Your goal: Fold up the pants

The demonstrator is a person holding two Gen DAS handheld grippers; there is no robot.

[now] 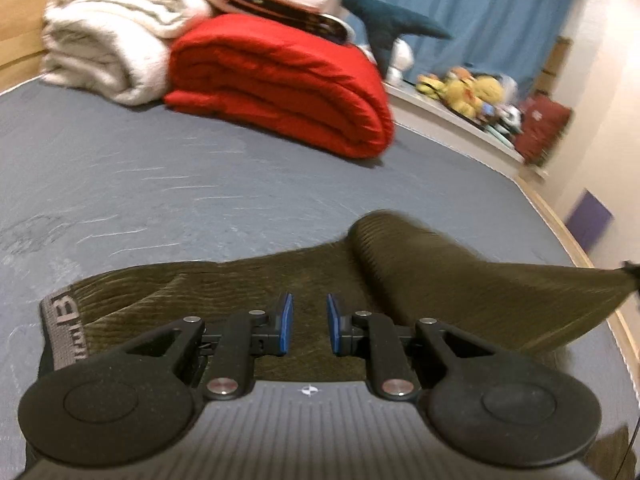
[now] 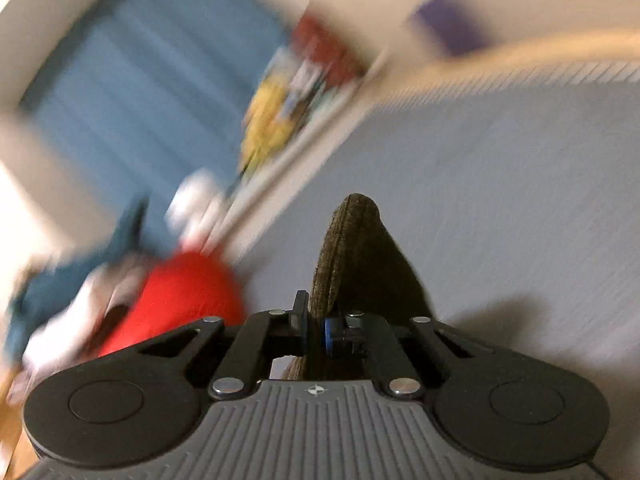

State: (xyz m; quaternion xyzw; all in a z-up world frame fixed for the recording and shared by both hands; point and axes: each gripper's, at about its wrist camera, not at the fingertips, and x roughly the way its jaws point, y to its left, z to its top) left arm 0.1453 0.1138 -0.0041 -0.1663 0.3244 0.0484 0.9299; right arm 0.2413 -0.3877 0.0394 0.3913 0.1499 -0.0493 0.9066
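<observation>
Olive corduroy pants (image 1: 320, 268) lie across the near part of a grey mattress (image 1: 160, 184), their grey lettered waistband (image 1: 64, 320) at the left. My left gripper (image 1: 310, 326) hovers low over the middle of them, its blue pads (image 1: 286, 328) a narrow gap apart with nothing pinched. The right part of the pants is pulled up in a taut fold (image 1: 520, 292) toward the right edge of the left wrist view. In the blurred right wrist view my right gripper (image 2: 316, 330) is shut on a bunch of the pants (image 2: 352, 248), which sticks up past its jaws.
A folded red blanket (image 1: 288, 84) and a folded white blanket (image 1: 104, 48) lie at the far end of the mattress. Behind them are a dark blue plush (image 1: 380, 12), a blue curtain (image 1: 480, 0) and a shelf of plush toys (image 1: 468, 92). The wooden bed edge (image 1: 568, 232) runs along the right.
</observation>
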